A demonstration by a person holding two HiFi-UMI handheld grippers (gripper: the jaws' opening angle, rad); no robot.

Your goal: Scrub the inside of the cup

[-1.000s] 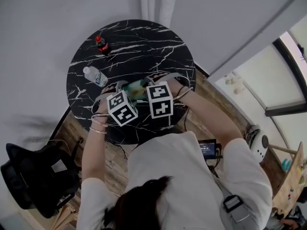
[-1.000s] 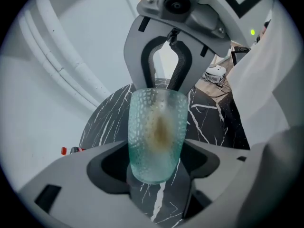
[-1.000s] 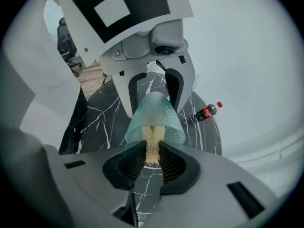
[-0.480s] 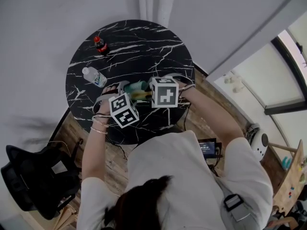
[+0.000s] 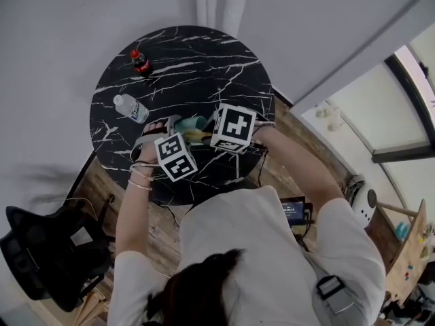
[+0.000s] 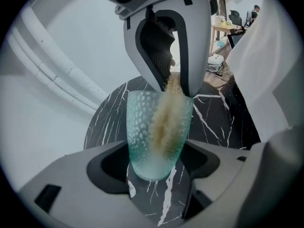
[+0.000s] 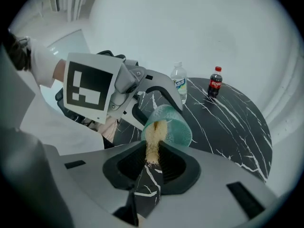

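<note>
Fingers [image 7: 183, 158] of the right gripper [image 7: 152, 156] were clamped on a tan scrubber [image 7: 154, 134], running into the green cup [image 7: 173, 127] at twelve o'clock; the left gripper [image 6: 159, 158] gripped that cup over the worktop [image 7: 228, 122].

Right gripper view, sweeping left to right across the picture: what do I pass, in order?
marker cube → cup → cola bottle. The water bottle and the scrubber both fall within the cup's span, so they are left out of the order.
</note>
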